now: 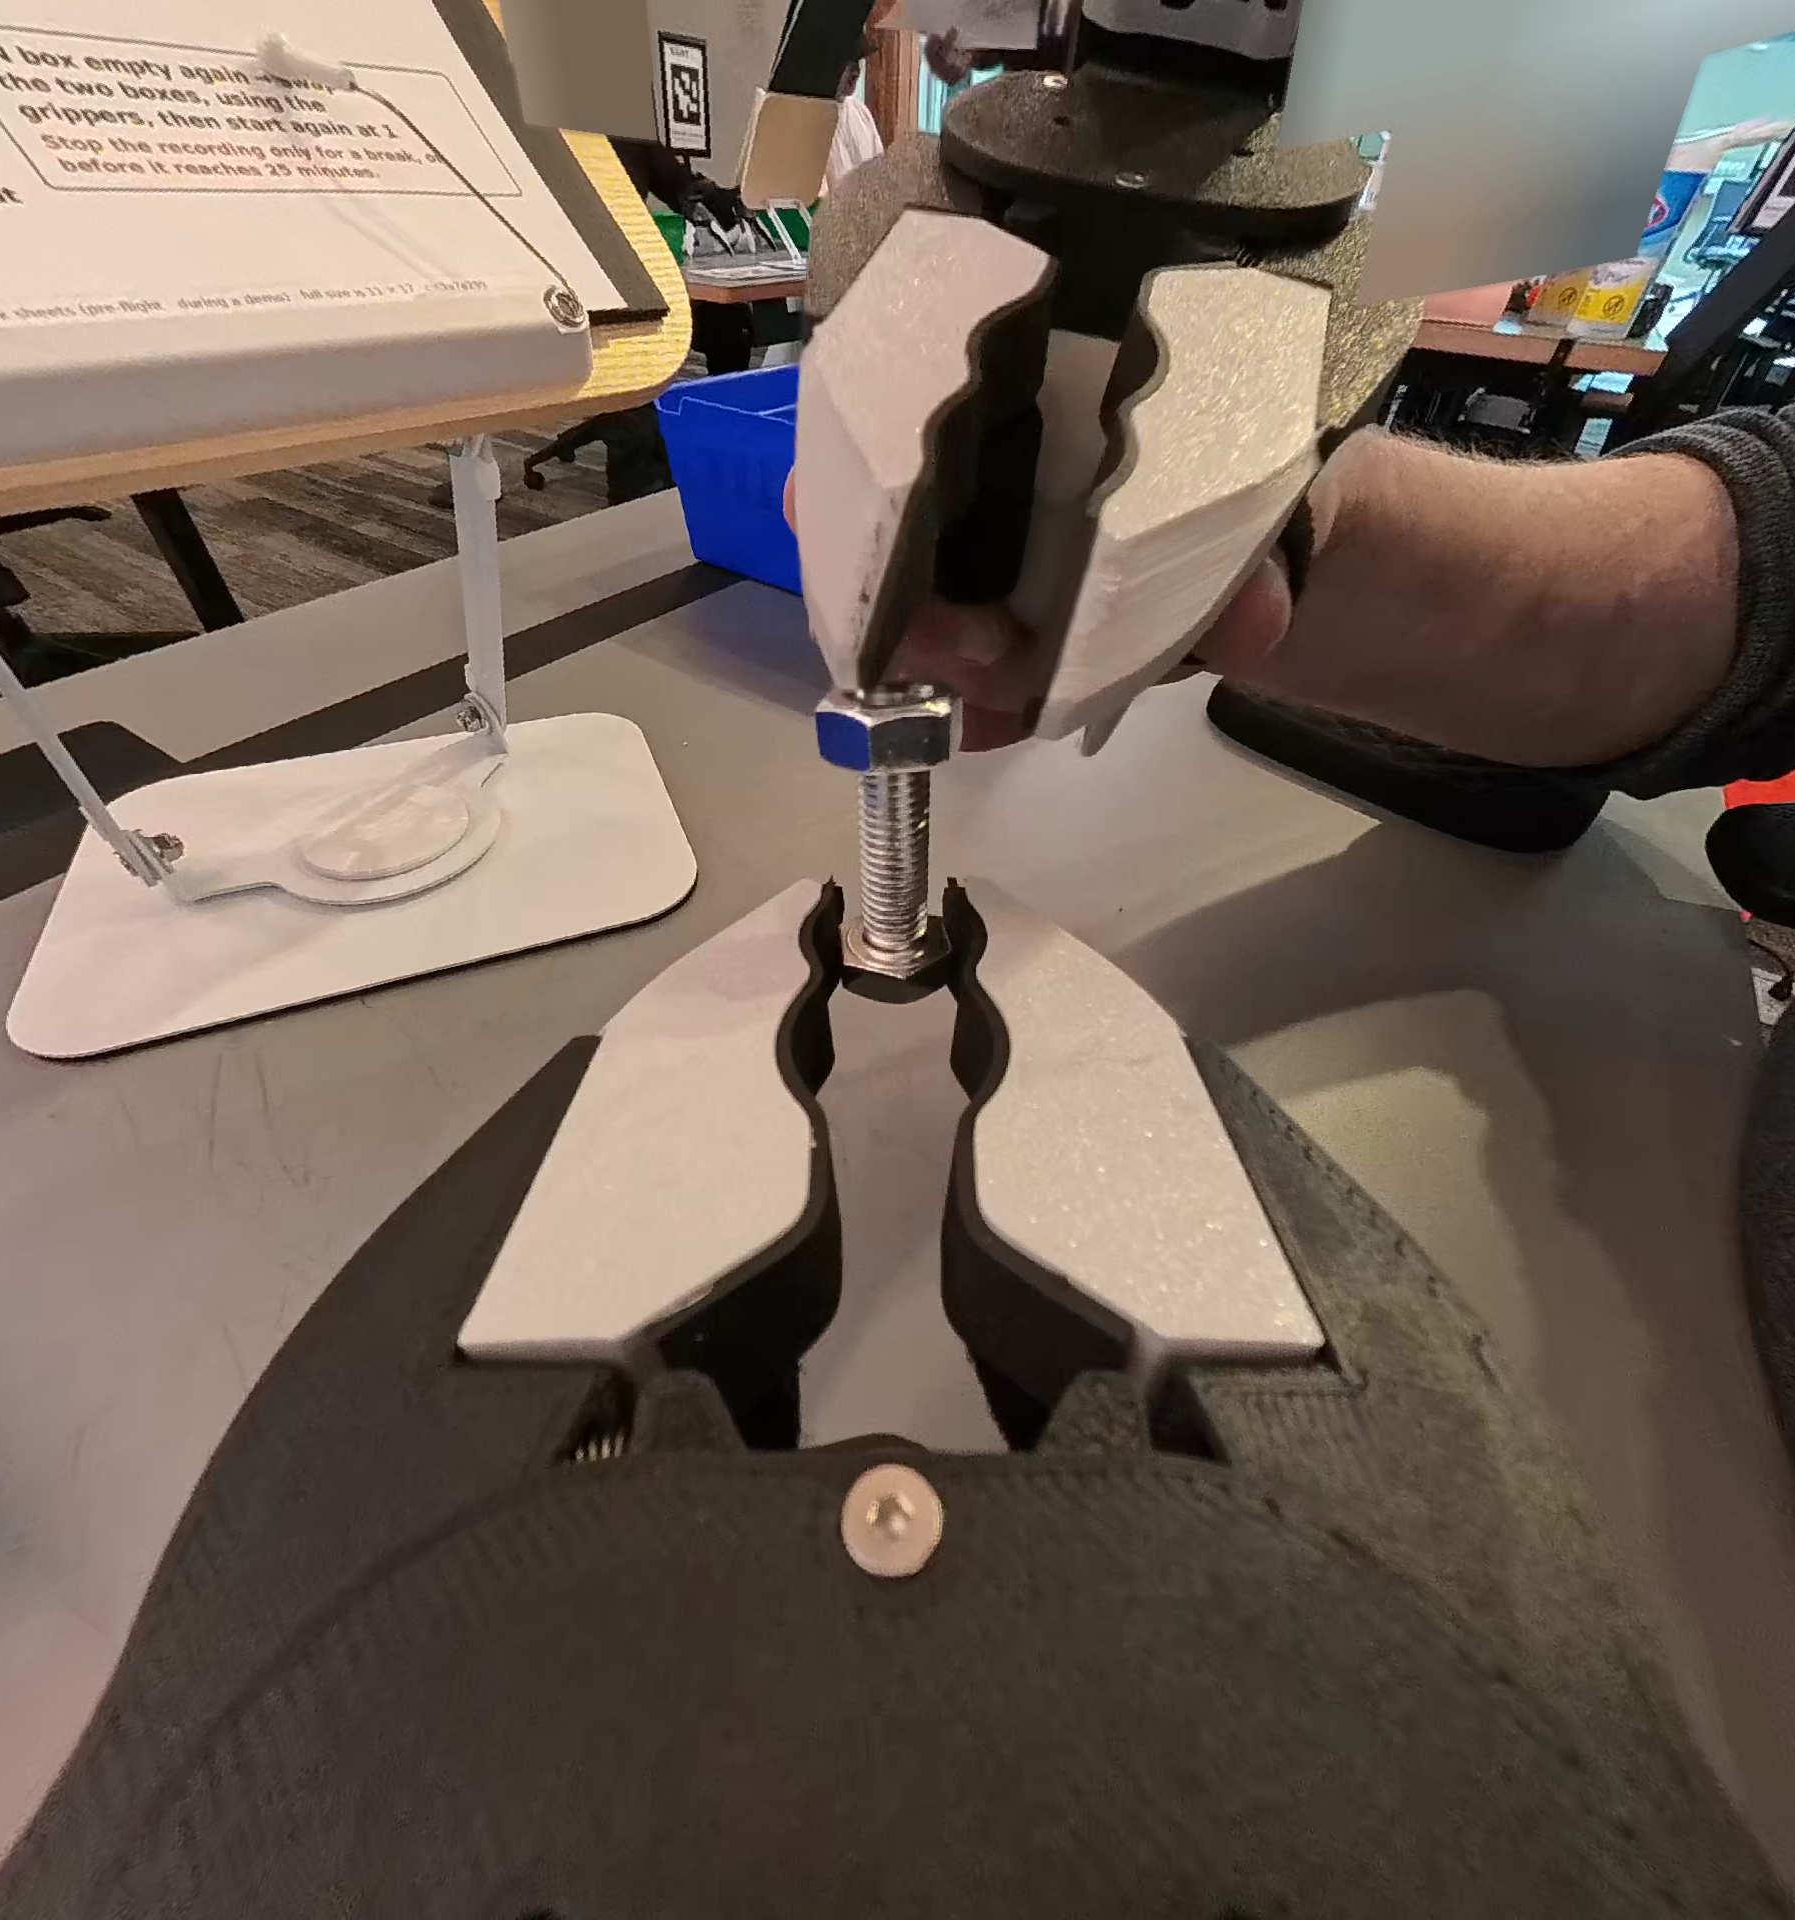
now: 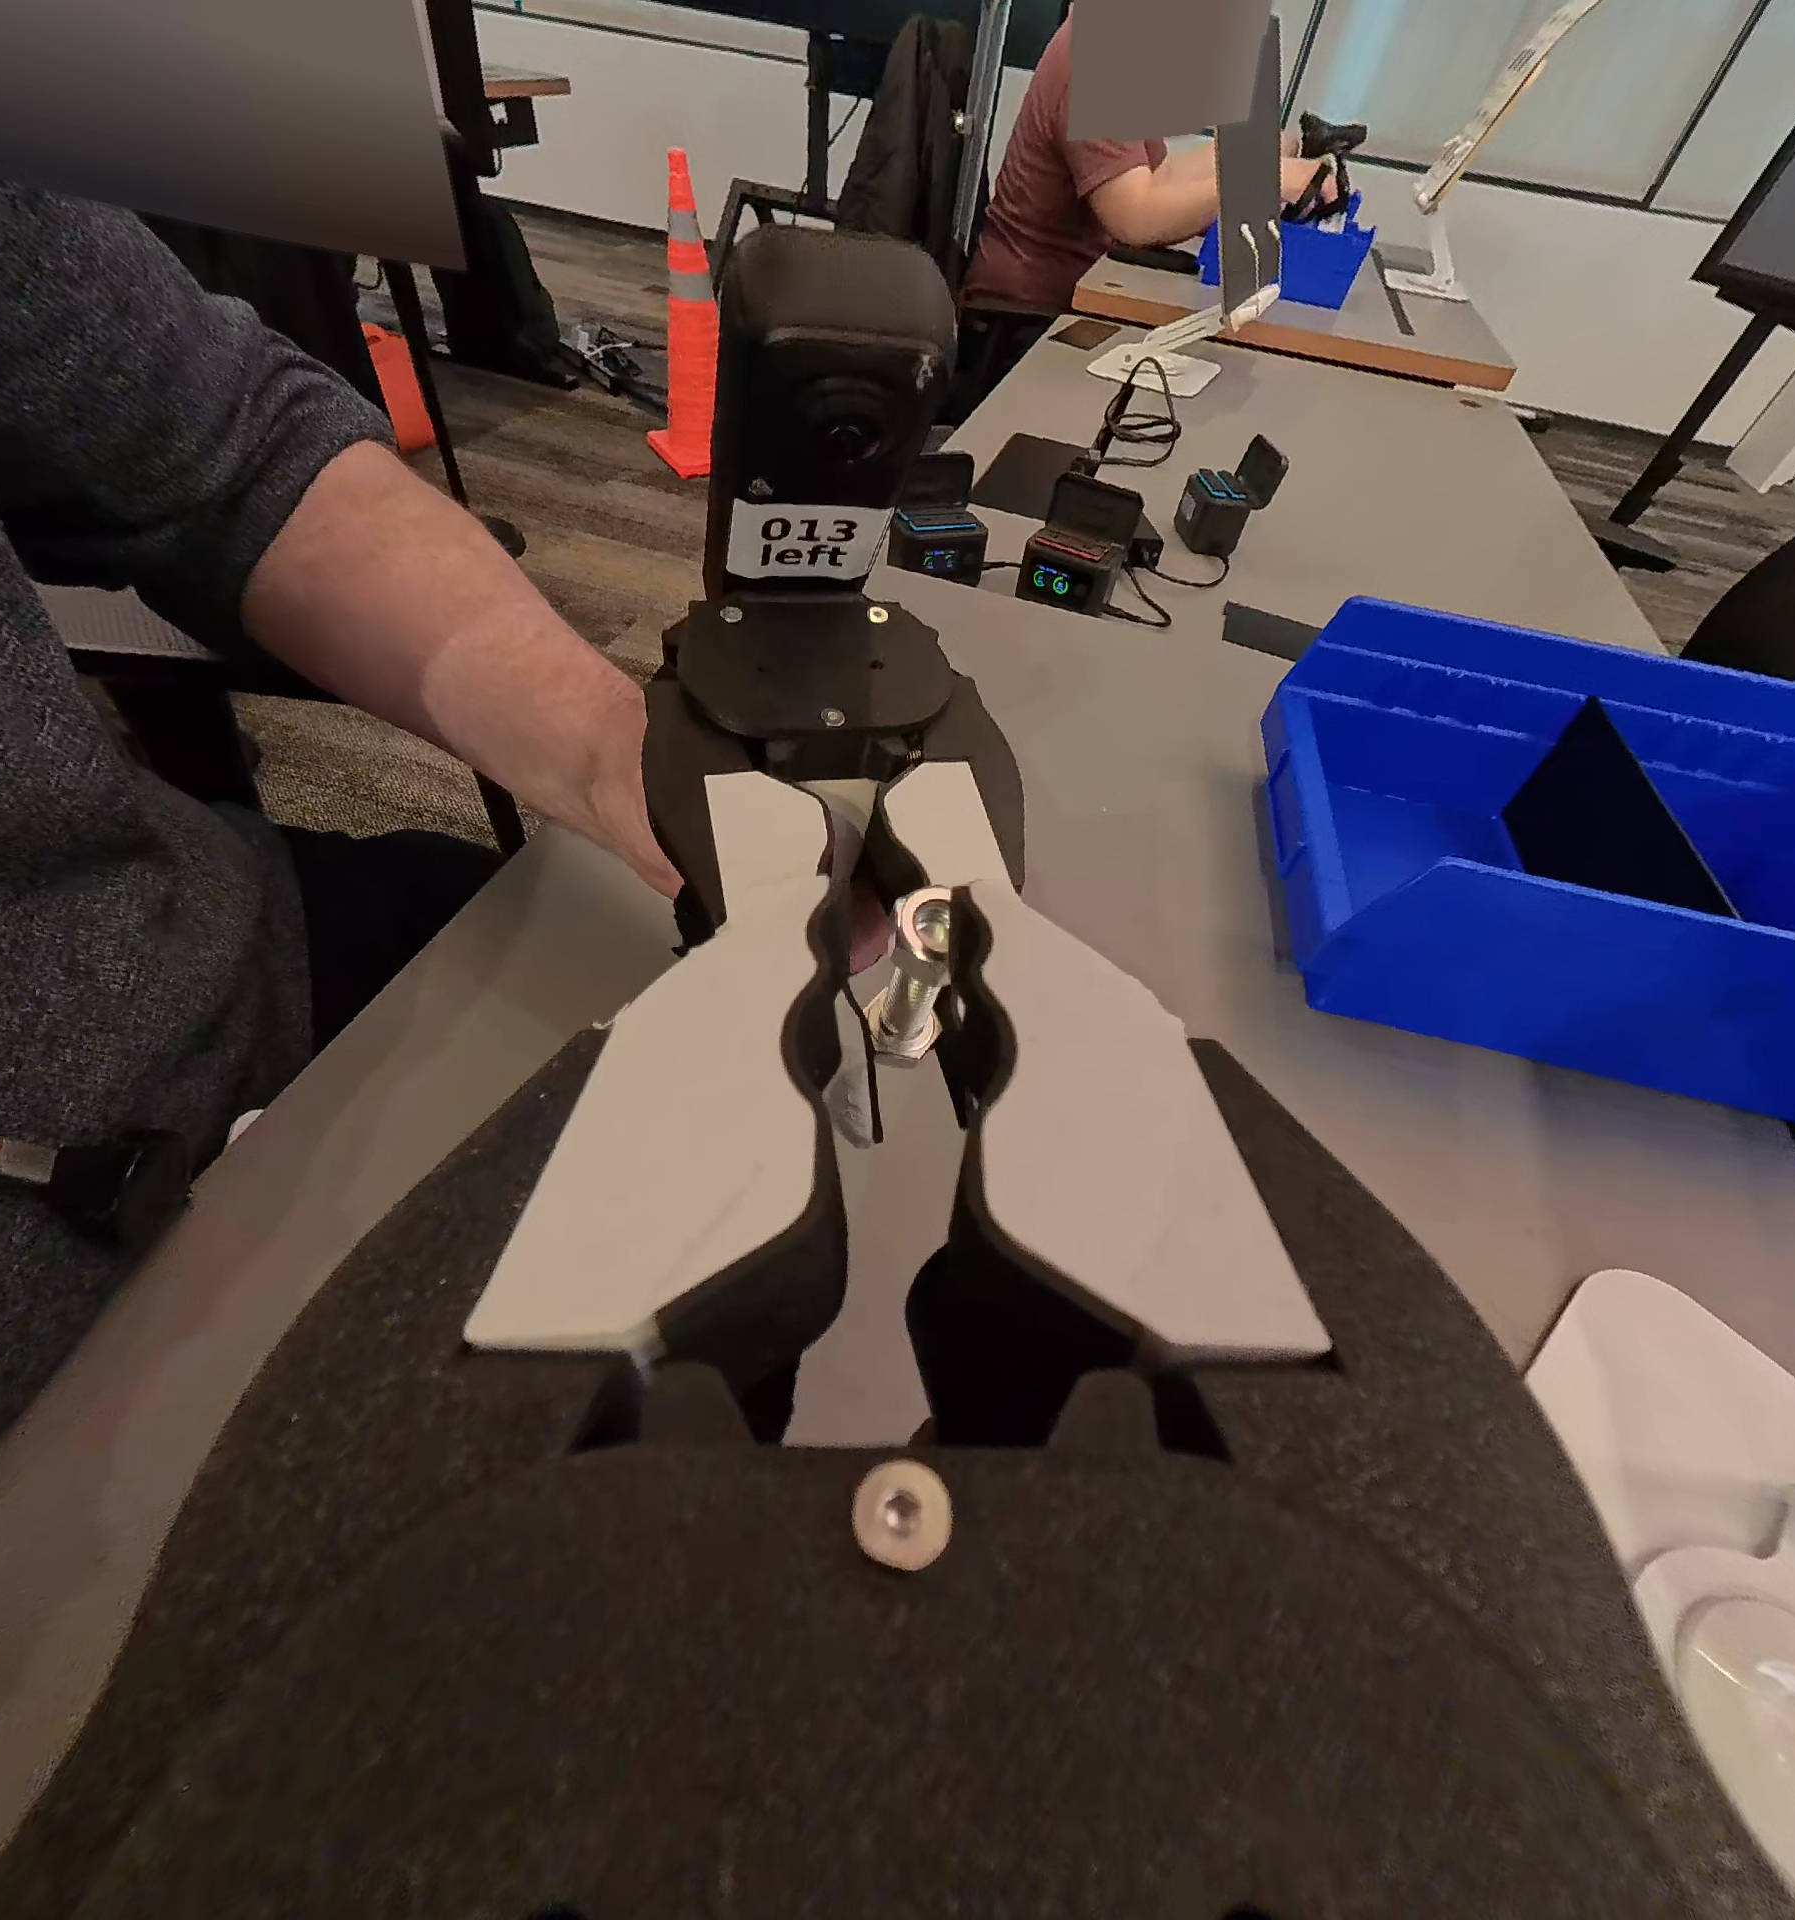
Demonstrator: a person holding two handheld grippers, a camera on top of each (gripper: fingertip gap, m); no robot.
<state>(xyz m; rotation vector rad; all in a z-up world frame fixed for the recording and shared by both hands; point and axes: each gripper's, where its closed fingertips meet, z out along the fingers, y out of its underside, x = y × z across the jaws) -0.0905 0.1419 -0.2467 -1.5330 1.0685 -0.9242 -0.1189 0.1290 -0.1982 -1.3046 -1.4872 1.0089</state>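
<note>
A silver bolt (image 1: 893,831) stands upright with a hex nut (image 1: 888,727) threaded on at its top end. My left gripper (image 1: 895,896) is shut on the bolt's hex head (image 1: 895,951) and holds it just above the grey table (image 1: 249,1195). My right gripper (image 1: 966,707) comes down from above with its jaws apart. One of its fingertips (image 1: 862,675) rests on the nut's top and the other stands clear. In the right wrist view the nut (image 2: 924,925) sits beside the right finger of my right gripper (image 2: 898,899), with a gap on the left side.
A white stand (image 1: 353,883) carrying a printed board (image 1: 249,208) is left of the bolt. A blue bin (image 2: 1558,935) sits on the table to the right. Small charger boxes (image 2: 1059,561) stand farther back. A person's hand (image 1: 1444,582) holds the right gripper.
</note>
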